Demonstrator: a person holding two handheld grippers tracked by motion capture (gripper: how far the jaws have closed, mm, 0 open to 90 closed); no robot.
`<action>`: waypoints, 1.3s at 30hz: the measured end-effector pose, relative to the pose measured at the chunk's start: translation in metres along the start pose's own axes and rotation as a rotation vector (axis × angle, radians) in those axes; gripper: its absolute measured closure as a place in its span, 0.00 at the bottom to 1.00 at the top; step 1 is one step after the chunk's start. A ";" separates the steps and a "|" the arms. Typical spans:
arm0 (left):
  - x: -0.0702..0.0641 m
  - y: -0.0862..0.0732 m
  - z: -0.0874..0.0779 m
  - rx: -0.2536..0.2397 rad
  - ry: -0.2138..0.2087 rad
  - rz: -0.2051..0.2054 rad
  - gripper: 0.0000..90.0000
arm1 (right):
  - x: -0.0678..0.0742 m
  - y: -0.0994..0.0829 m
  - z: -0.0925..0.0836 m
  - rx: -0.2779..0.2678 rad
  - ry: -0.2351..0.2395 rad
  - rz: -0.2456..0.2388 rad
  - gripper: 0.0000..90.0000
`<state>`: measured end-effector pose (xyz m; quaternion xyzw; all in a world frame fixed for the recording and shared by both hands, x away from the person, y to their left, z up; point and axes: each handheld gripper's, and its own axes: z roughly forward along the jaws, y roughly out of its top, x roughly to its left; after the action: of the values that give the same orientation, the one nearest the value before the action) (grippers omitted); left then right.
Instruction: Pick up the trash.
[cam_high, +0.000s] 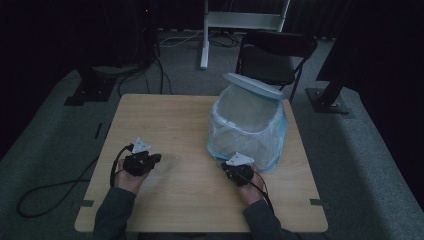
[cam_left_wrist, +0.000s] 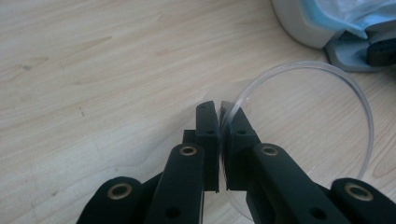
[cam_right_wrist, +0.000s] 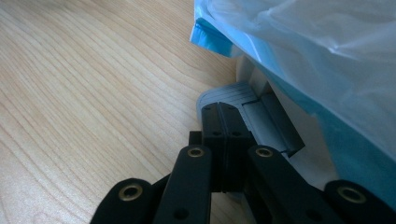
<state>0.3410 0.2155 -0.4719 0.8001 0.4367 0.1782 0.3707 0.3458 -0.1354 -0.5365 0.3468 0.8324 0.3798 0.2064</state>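
One pedal bin (cam_high: 248, 127) stands on the right half of the wooden tabletop (cam_high: 180, 120), well inside the far edge and near the right edge. Its lid (cam_high: 254, 85) is raised, and a pale blue liner bag (cam_right_wrist: 299, 51) drapes over its rim. The left half of the tabletop is bare wood, leaving open room there.

There are two claws. The left claw (cam_left_wrist: 218, 112) is near the front left edge and is clenched on the rim of one clear plastic ring (cam_left_wrist: 359, 98), which lies flat on the wood just short of the bin's base. The right claw (cam_right_wrist: 219, 112) is clenched with nothing between its jaws, its tips resting on the single grey foot pedal (cam_right_wrist: 233, 95) at the bin's base, close to the front edge. One black folding chair (cam_high: 276, 56) stands on the floor beyond the far edge.
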 end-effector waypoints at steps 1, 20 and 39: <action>0.000 0.001 -0.001 -0.005 0.000 0.004 0.97 | 0.000 0.000 0.000 0.000 0.000 0.000 1.00; -0.012 0.031 -0.008 -0.081 -0.029 0.046 0.97 | 0.001 0.000 0.000 -0.002 0.003 0.009 1.00; -0.026 0.057 -0.016 -0.175 -0.049 0.098 0.97 | 0.000 0.000 0.000 -0.010 0.004 0.003 1.00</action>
<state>0.3492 0.1809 -0.4177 0.7892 0.3705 0.2138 0.4406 0.3456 -0.1352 -0.5370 0.3462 0.8304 0.3849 0.2060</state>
